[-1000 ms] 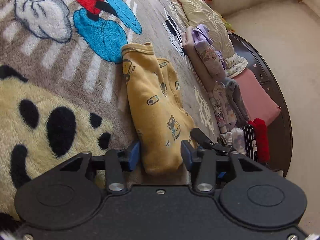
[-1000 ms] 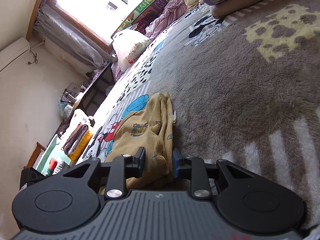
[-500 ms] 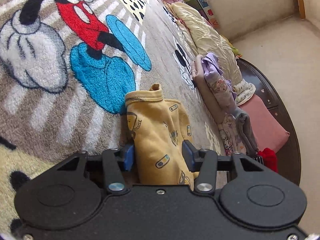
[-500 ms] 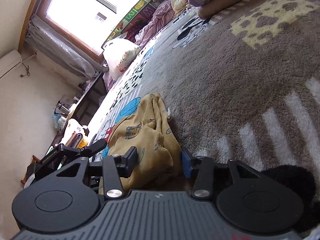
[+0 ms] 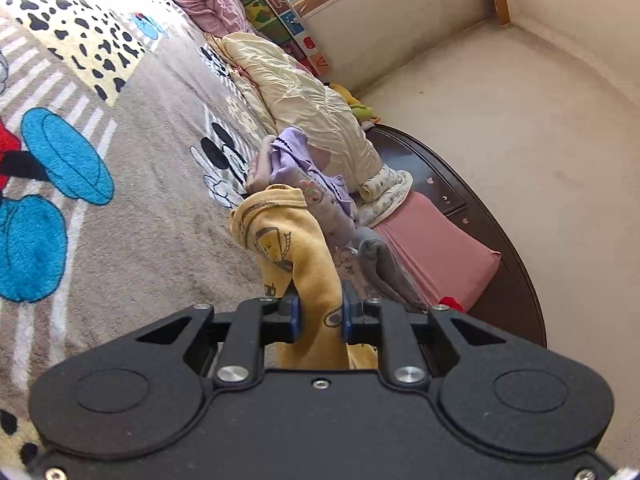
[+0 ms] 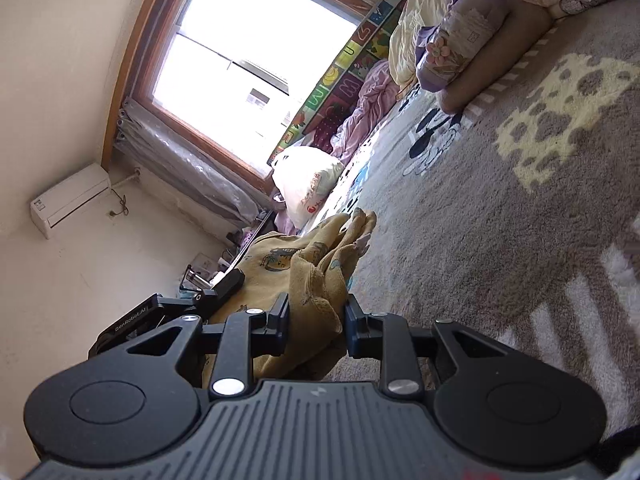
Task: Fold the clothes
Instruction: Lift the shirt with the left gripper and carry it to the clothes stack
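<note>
Item: 1 yellow printed garment (image 5: 298, 264), small, already bunched into a long bundle.

Location: lower centre of both wrist views, raised off the grey cartoon blanket (image 5: 160, 184) on the bed; 1 end rises at frame centre in the left view.

Hold: left gripper (image 5: 320, 316) fingers are closing, pads pressed on a narrow gathered waist of cloth. Right gripper (image 6: 316, 322) fingers are closing on a thicker wad, cloth filling the gap.

Handling, judged: light, soft knit, limp; sags between 2 holds and slips layer from layer if pinched shallowly. Not fragile. Best taken deep, through all layers at an edge or corner, both ends kept level.

Nearby: stack of folded clothes (image 5: 304, 184), centre right of the left view.
</note>
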